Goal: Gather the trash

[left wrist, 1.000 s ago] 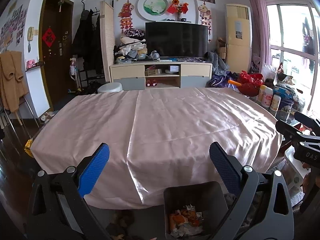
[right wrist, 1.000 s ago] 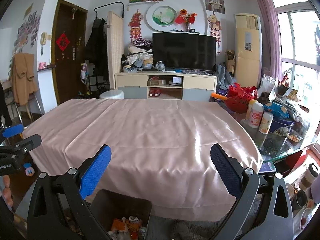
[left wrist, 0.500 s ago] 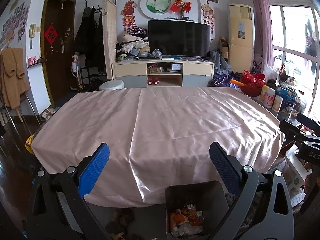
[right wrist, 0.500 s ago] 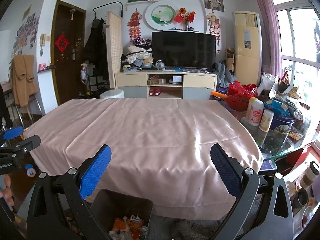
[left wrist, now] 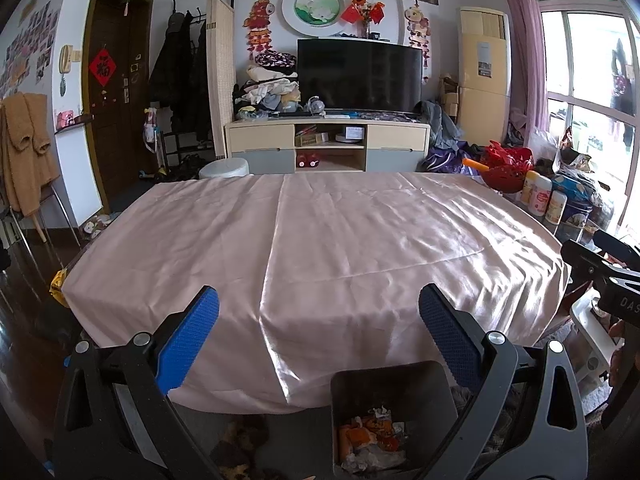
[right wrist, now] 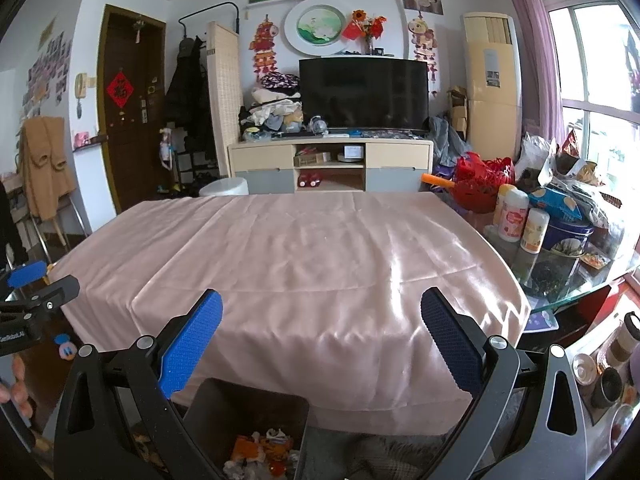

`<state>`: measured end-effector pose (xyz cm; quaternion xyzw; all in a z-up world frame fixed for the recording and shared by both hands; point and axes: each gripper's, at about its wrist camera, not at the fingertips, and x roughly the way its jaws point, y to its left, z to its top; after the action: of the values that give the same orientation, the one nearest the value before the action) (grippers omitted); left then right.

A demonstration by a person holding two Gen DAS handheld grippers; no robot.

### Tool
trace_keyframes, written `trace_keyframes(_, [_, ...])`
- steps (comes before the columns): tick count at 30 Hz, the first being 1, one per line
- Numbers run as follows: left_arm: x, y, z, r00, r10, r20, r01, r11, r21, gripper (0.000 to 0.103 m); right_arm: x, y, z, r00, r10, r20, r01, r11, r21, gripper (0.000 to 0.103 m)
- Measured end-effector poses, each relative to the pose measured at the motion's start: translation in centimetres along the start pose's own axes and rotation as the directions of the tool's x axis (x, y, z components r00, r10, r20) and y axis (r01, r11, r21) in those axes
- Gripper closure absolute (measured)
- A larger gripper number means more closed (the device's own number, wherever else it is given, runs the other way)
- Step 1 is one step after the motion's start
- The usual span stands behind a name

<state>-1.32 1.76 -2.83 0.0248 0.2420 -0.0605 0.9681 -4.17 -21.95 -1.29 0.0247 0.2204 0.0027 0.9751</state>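
Little had shifted in the last second—both the left gripper (left wrist: 319, 320) and right gripper (right wrist: 321, 324) stayed spread wide and empty above the bare pink tablecloth (left wrist: 320, 240), while the trash (left wrist: 370, 436) lay in the near bin (left wrist: 352, 384)—collection looked finished.

Your dark bin (left wrist: 394, 392) on floor below worktop edge — upright, open, crumpled orange-white trash (left wrist: 372, 436) inside.

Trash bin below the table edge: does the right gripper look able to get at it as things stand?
Probably yes. The right gripper is empty with jaws wide open, and the trash bin sits open-topped just below it, in front of the pink tablecloth, with nothing between them.
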Motion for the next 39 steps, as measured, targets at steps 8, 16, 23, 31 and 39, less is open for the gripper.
trace_keyframes(8, [0.0,0.06,0.02,1.0,-0.003,-0.003,0.003,1.0,0.0,0.008,0.09,0.13,0.0,1.0,-0.001,-0.01,0.001,1.0,0.003,0.003])
trace_keyframes(16, [-0.01,0.16,-0.01,1.0,0.001,-0.001,-0.001,1.0,-0.005,0.008,0.14,0.14,-0.05,1.0,-0.003,-0.011,0.003,1.0,0.006,0.003])
trace_keyframes(23, [0.02,0.22,-0.17,1.0,0.002,-0.008,-0.003,1.0,-0.005,0.008,0.11,0.11,-0.11,1.0,-0.002,-0.012,0.002,1.0,0.009,0.003])
trace_keyframes(31, [-0.01,0.08,-0.15,1.0,0.005,-0.007,-0.005,1.0,-0.003,0.008,0.1,0.13,-0.09,1.0,-0.003,-0.012,0.003,1.0,0.008,0.003])
trace_keyframes(39, [0.06,0.09,-0.17,1.0,0.008,-0.006,-0.008,1.0,-0.004,0.008,0.1,0.07,-0.22,1.0,-0.003,-0.013,0.003,1.0,0.013,0.003])
